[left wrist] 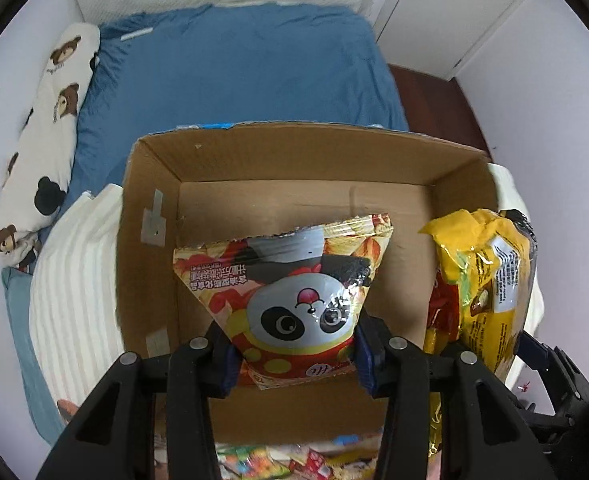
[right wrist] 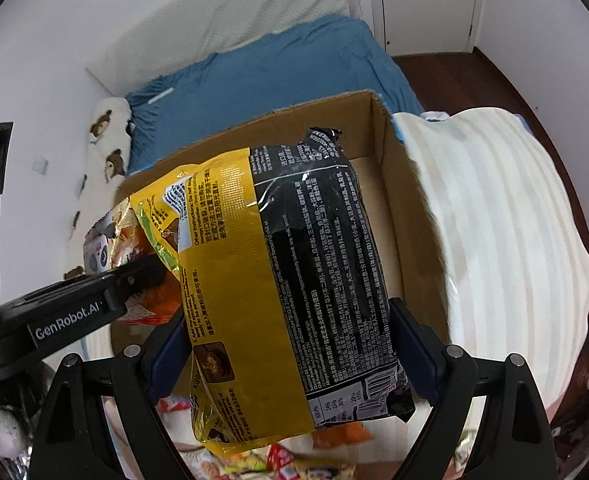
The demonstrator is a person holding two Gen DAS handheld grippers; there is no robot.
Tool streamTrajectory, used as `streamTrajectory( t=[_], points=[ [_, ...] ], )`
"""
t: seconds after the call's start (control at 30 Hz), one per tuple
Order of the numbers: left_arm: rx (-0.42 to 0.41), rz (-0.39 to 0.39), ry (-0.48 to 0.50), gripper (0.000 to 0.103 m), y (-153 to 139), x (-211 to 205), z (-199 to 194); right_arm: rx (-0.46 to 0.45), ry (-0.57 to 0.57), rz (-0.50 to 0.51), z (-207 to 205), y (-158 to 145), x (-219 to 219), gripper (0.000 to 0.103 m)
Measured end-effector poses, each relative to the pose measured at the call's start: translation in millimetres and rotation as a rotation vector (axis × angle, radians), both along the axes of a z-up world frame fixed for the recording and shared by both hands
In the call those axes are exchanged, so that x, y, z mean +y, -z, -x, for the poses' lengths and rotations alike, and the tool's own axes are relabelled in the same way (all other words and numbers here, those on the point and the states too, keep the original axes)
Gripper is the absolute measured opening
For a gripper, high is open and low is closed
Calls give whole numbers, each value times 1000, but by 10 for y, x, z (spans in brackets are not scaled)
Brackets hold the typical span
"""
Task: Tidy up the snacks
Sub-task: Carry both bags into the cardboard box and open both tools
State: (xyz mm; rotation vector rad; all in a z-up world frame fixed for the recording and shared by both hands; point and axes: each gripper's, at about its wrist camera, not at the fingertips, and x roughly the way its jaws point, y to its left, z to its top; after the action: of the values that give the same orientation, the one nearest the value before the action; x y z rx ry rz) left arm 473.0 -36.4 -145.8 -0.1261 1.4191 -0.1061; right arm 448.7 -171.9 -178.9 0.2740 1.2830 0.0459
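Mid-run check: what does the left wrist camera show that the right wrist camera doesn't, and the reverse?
Only the left wrist view: the bare cardboard box floor, and the left gripper pinching the panda snack bag by its bottom end.

Only the right wrist view: the printed back of the yellow-and-black noodle pack clamped in the right gripper.

Both: the box, both packs over it, the blue bedsheet, the striped blanket, and loose snacks at the bottom edge.

Panda snack bag (left wrist: 302, 292) over cardboard box (left wrist: 294, 152)
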Motion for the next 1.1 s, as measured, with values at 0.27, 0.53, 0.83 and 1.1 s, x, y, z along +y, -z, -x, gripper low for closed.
streamTrajectory(
  t=[0.27, 0.53, 0.83, 1.1],
  points=[
    [123, -20, 9, 43, 538, 74, -402, 88, -36, 74, -570, 652, 54, 92],
    [172, -17, 37, 43, 757, 43, -543, 114, -52, 99, -852, 1035, 18, 92],
    [199, -54, 36, 71, 873, -54, -648, 171, -105, 71, -898, 1305, 55, 97],
    [145, -50, 18, 87, 811, 49, -633, 164, -137, 88, -859, 1268, 67, 101]
  ],
)
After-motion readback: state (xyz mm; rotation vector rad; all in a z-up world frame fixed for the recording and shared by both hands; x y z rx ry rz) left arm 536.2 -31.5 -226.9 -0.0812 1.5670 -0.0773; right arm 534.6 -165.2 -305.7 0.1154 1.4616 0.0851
